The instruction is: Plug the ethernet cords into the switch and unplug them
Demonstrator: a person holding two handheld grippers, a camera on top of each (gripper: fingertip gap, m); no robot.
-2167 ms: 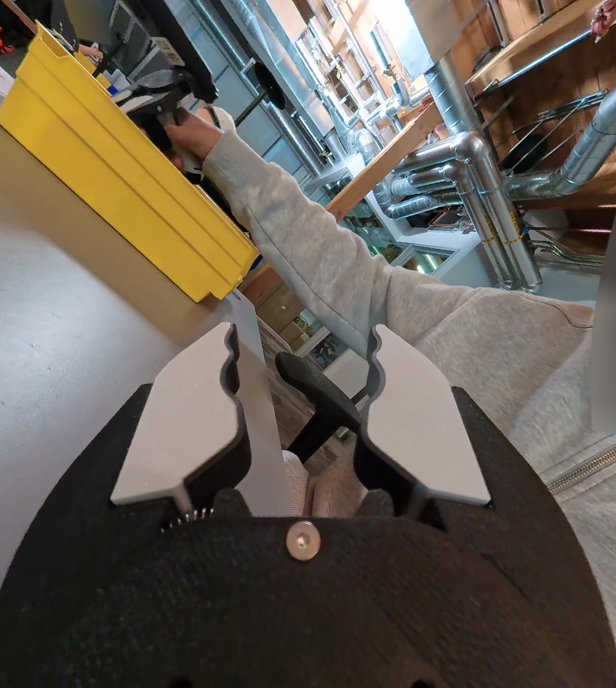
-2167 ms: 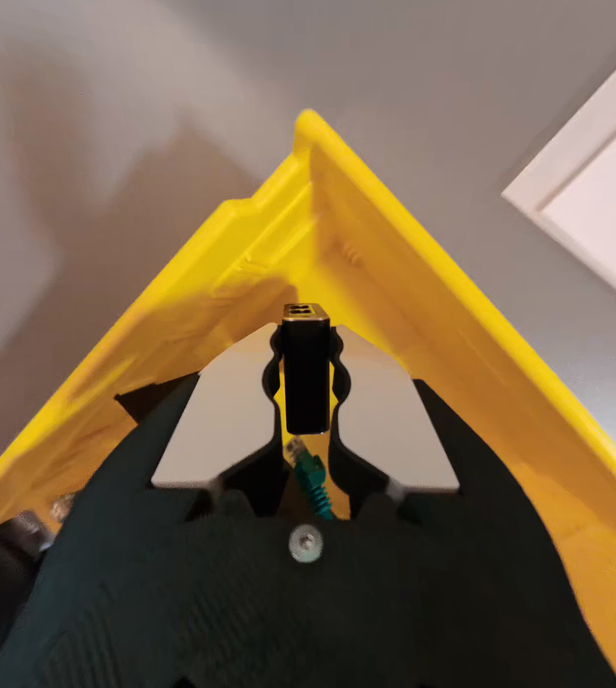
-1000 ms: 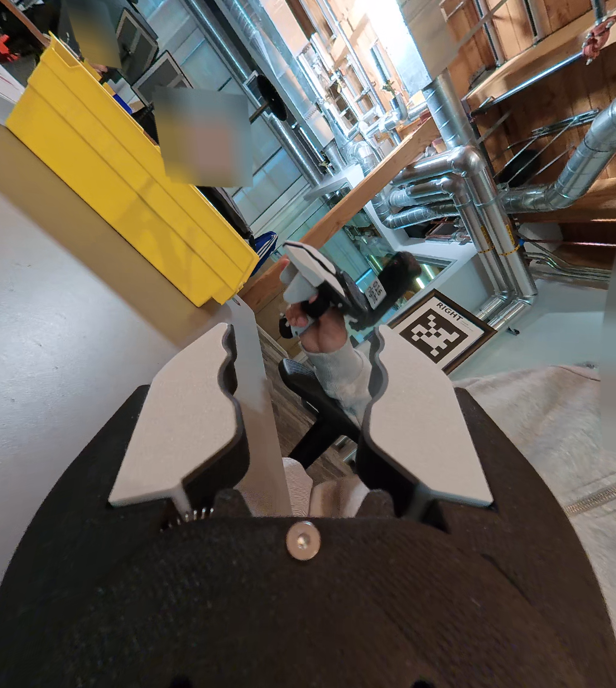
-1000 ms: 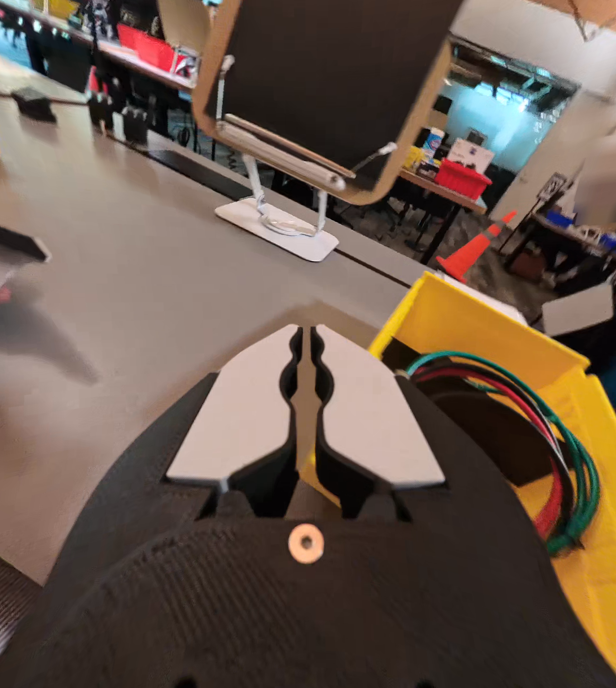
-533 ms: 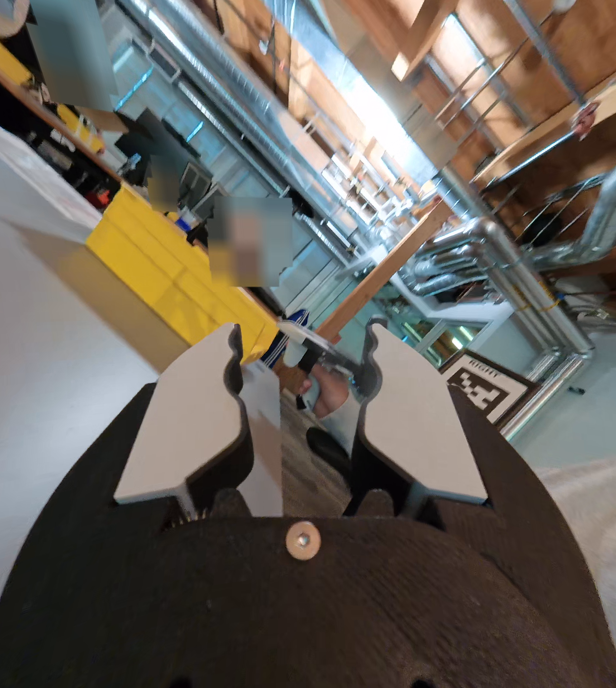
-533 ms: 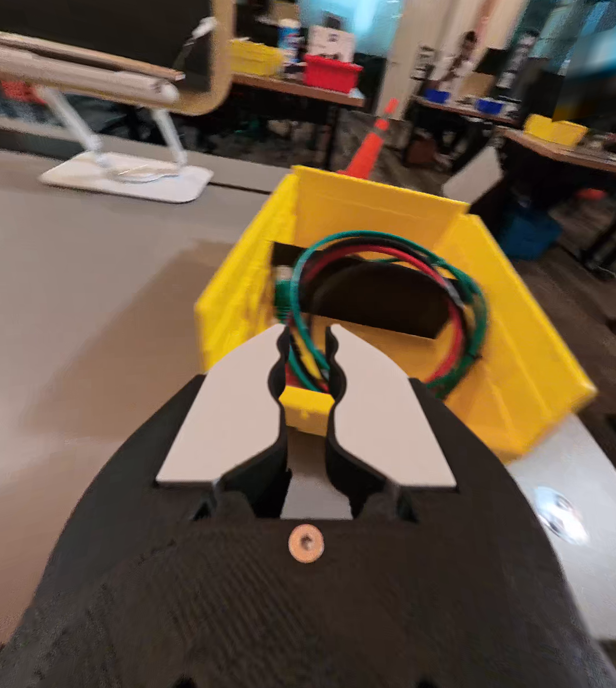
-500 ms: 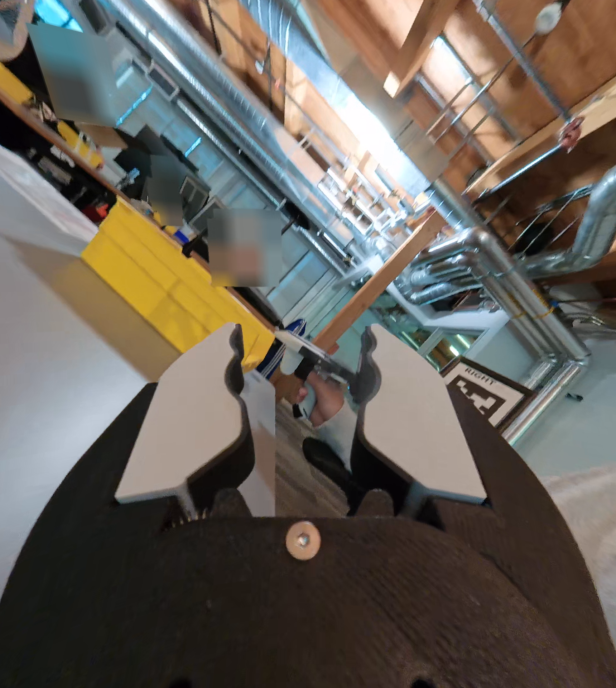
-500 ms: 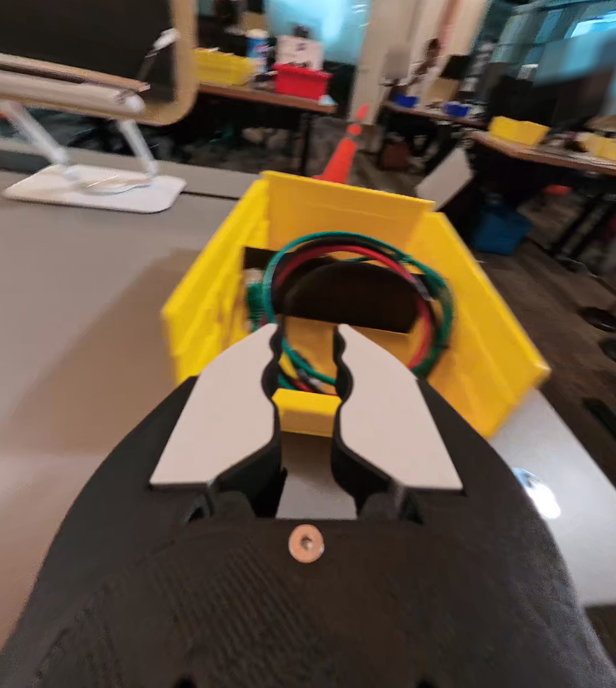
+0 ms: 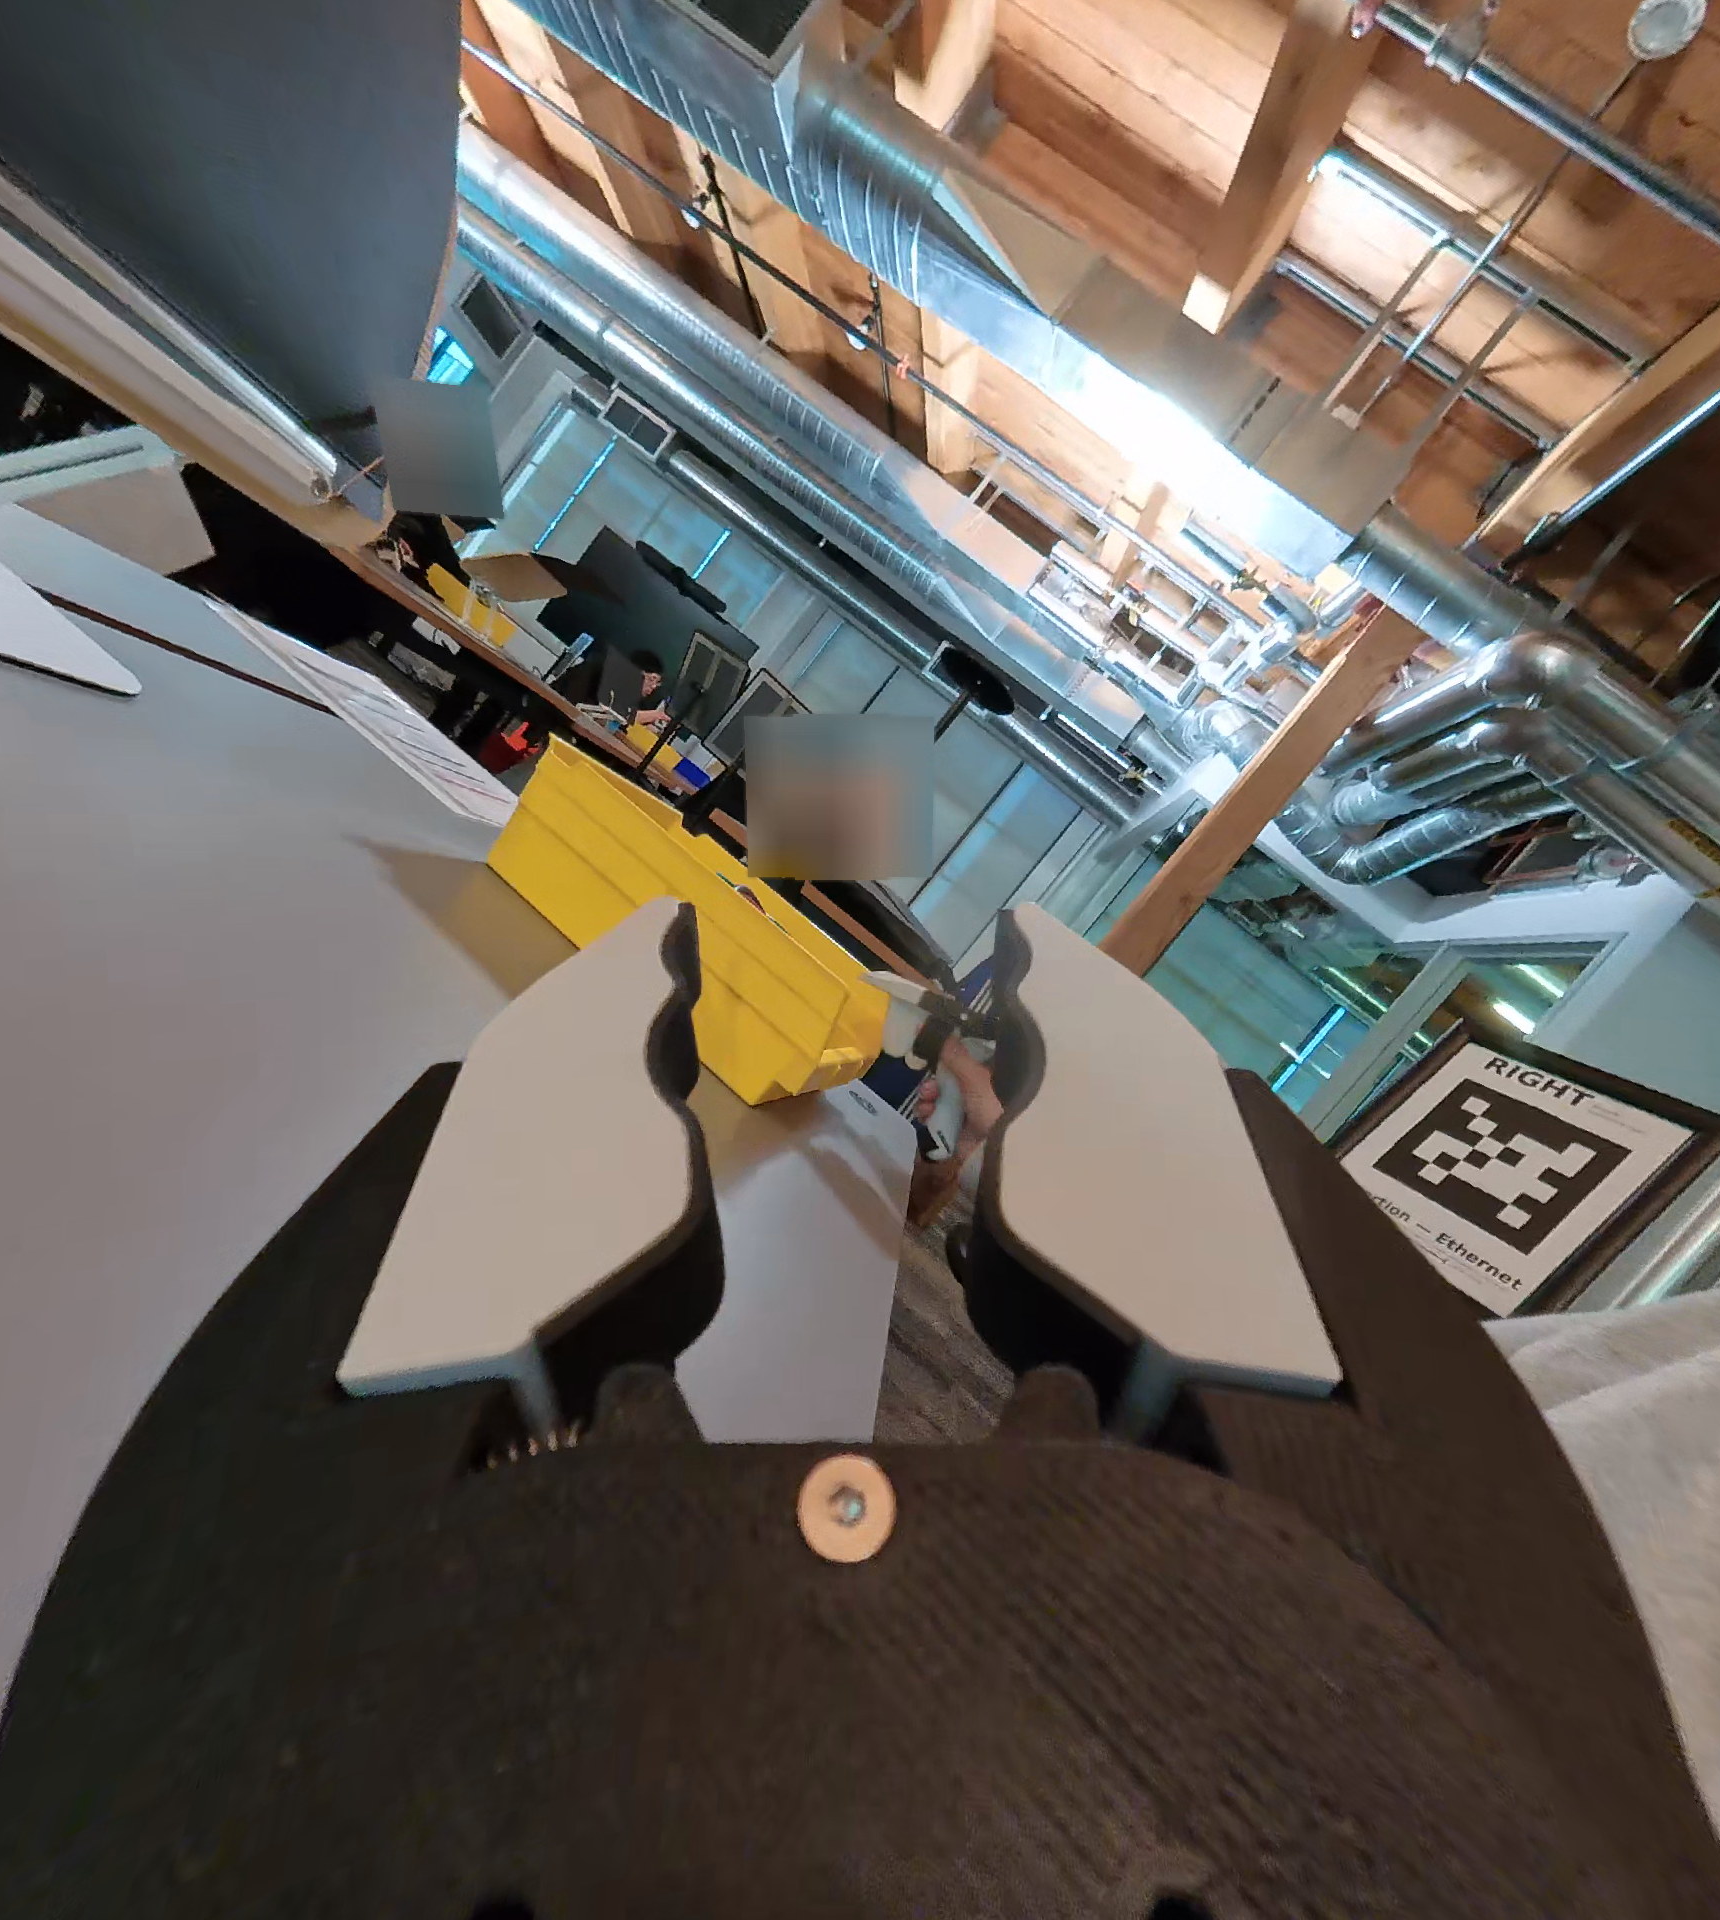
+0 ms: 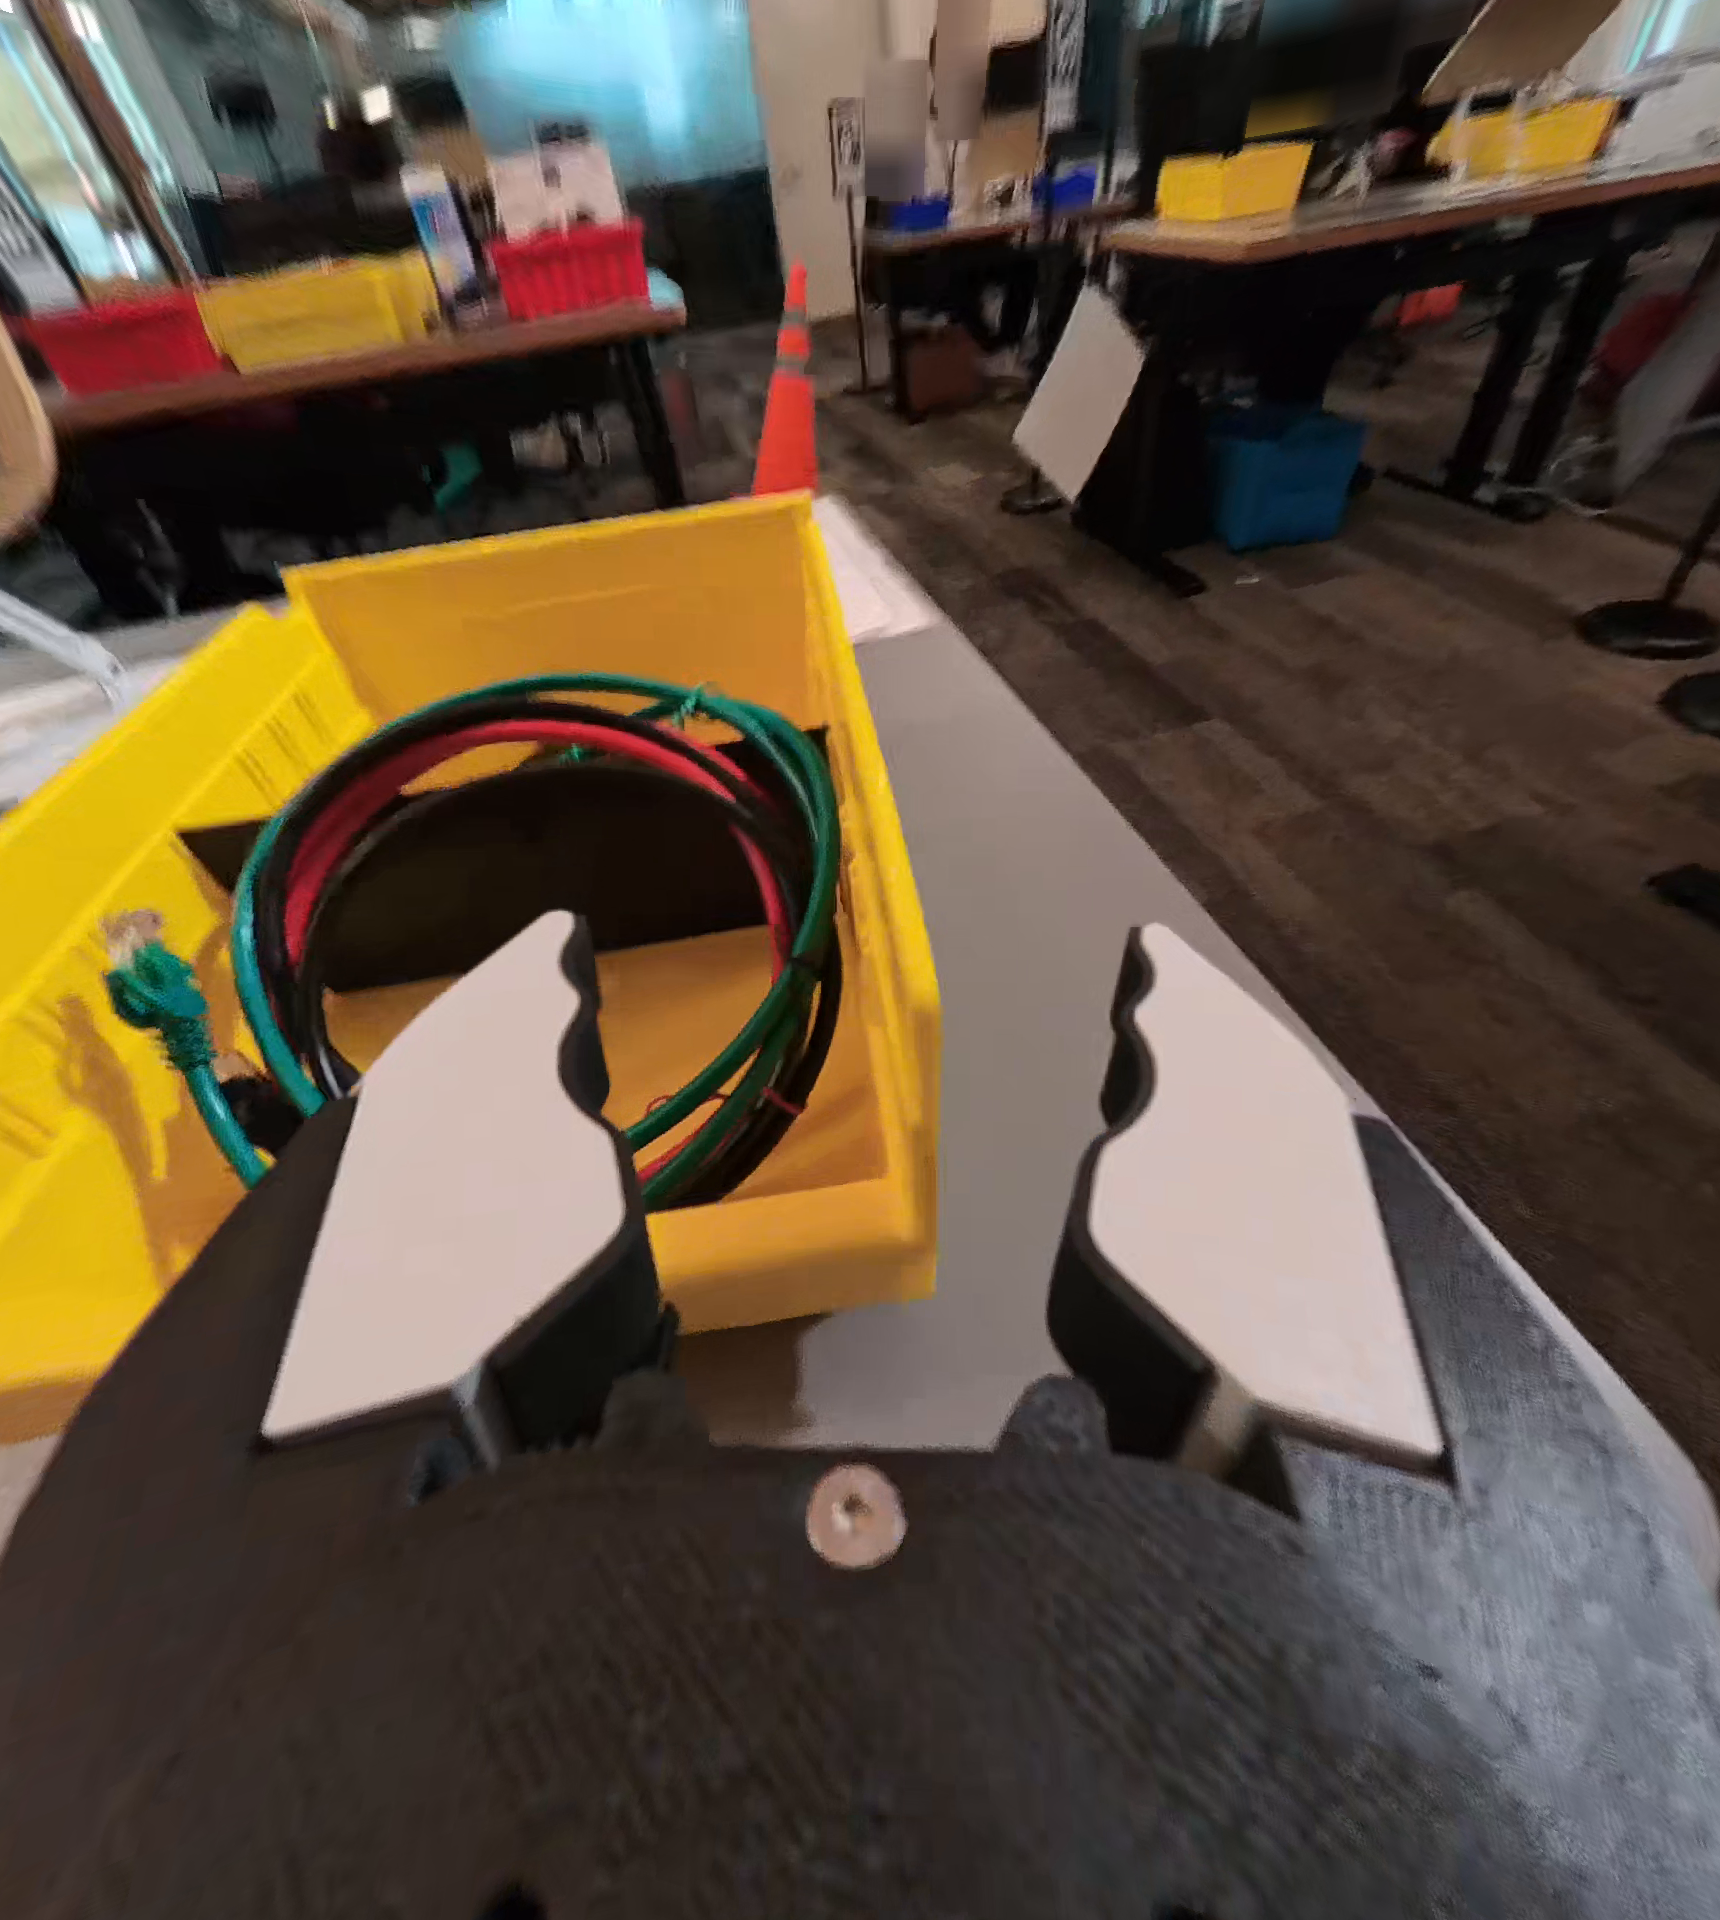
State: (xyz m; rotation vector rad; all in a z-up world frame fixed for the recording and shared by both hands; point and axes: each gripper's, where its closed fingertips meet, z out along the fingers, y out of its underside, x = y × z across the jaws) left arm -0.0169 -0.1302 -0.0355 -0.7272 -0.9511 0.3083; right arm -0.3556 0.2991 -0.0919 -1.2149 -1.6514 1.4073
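The right gripper point(image 10: 851, 940) stands wide apart and holds nothing, above the table point(image 10: 981, 831) beside the yellow bin point(image 10: 544, 603). The coiled ethernet cords point(image 10: 794, 862) lie in this bin. The left gripper point(image 9: 840, 920) is also apart and empty.

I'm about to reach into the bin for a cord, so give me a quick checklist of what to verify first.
1. Right tool open and empty: ok.
2. Left tool open and empty: ok.
3. Cords coiled in the yellow bin: ok.
4. Green plug free, sticking up at the bin's left side: ok.
5. Right tool lined up with the plug: not ok, the plug sits left of the fingers.
6. Switch location: cannot tell; only a dark shape shows under the coil.
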